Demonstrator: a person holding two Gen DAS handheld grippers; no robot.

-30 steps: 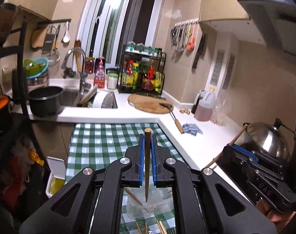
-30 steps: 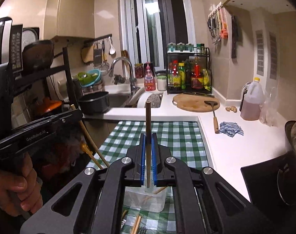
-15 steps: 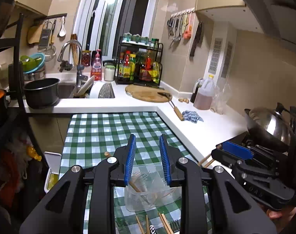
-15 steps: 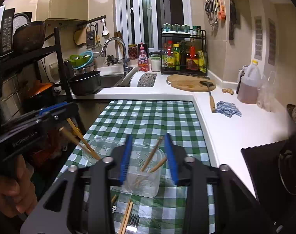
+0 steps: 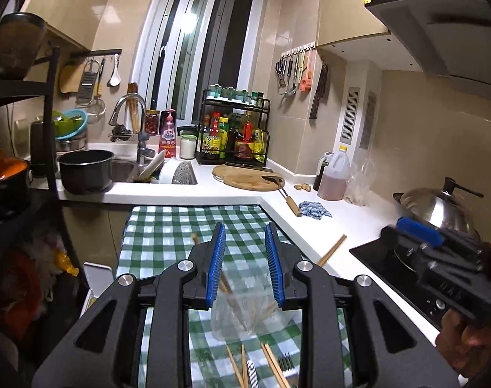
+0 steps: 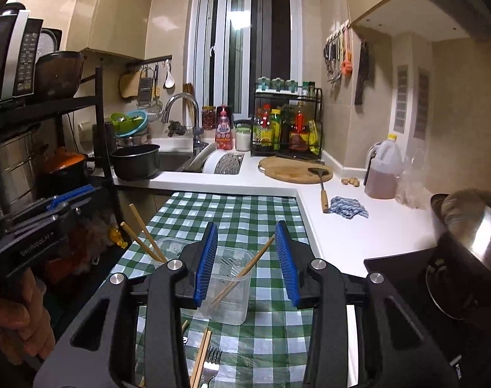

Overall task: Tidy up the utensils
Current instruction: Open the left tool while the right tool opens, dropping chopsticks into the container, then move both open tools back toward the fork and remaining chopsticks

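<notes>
While both of our grippers hang parted and empty, we find the slim wooden chopsticks [image 6: 242, 273] leaning in the clear square plastic tub [image 6: 227, 286] just below and ahead of the right gripper [image 6: 247, 258], and more sticks in a second clear tub [image 5: 248, 313] under the left gripper [image 5: 244, 265]. Loose chopsticks [image 5: 271, 363] and a dark-tined fork [image 5: 286, 362] lie on the green-and-white checked cloth [image 6: 232, 213] nearer us than the tubs. We judge the sticks light, stiff and smooth, apt to roll or pivot, so we would pinch them near mid-length. The tubs look light enough to tip if nudged. Beyond and right of the right gripper, the white counter edge [image 6: 320, 242] and black hob [image 6: 397, 268] crowd us
</notes>
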